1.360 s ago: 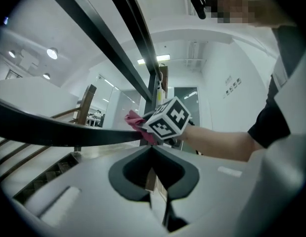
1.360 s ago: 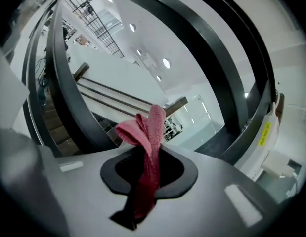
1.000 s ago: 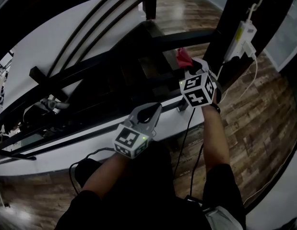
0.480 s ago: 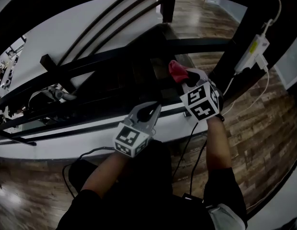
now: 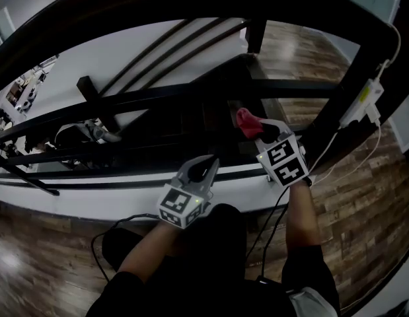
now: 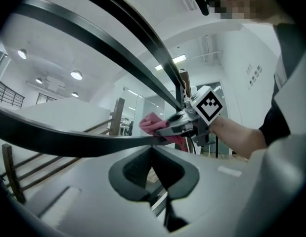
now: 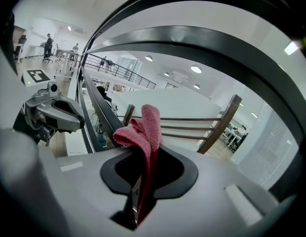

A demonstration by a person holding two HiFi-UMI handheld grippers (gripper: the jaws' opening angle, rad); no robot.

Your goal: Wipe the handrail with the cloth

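A broad dark handrail (image 5: 191, 8) arcs across the top of the head view, above thinner black rails (image 5: 164, 99). My right gripper (image 5: 257, 129) is shut on a red cloth (image 5: 246, 122), held up just under a thin rail beside the dark post. In the right gripper view the cloth (image 7: 145, 127) hangs folded out of the shut jaws, with the handrail (image 7: 192, 38) curving overhead. My left gripper (image 5: 204, 166) is shut and holds nothing, lower and to the left. In the left gripper view its tips (image 6: 153, 149) sit just under a dark rail (image 6: 68, 135), facing the right gripper (image 6: 180, 127) and cloth (image 6: 152, 124).
A dark upright post (image 5: 343, 104) stands at the right with a white power box (image 5: 364, 98) and cable on it. Wooden floor (image 5: 363, 197) lies below right. A white panel (image 5: 125, 65) shows behind the railing. Black cables trail from the grippers.
The head view has tilted so the handrail fills more of the top. Both grippers sit lower in the picture, and the right one still holds the cloth.
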